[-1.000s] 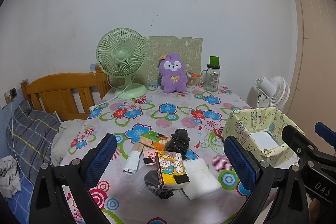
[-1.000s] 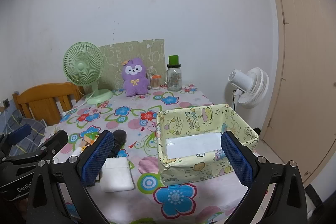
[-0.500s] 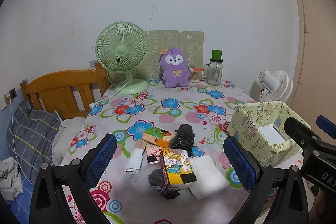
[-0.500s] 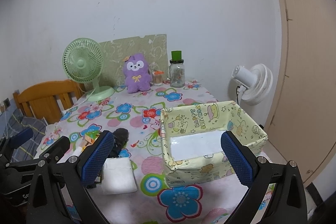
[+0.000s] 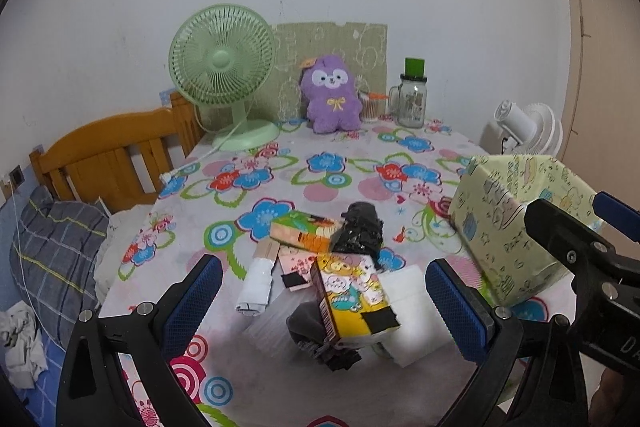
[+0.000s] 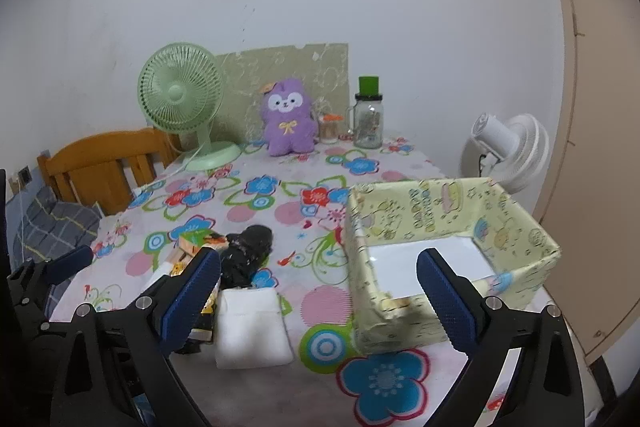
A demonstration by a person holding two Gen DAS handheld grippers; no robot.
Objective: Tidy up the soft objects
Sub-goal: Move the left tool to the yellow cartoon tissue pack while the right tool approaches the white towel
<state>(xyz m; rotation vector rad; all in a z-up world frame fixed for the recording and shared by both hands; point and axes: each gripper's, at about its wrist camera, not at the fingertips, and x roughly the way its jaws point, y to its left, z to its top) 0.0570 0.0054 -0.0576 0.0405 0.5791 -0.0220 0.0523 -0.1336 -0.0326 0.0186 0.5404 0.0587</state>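
A: Both jaws spread wide, nothing in them. The left hand-held gripper hangs over the pile at the near edge of the table; the right hand-held gripper hangs between the pile and the yellow paper box.

B: What's in the pile?

A: A white folded cloth just beside the box, a black crumpled thing behind it, a cartoon-print carton leaning on a dark grey cloth, and an orange-green carton.

B: And further back?

A: A purple plush against the wall, between a green fan and a glass jar.
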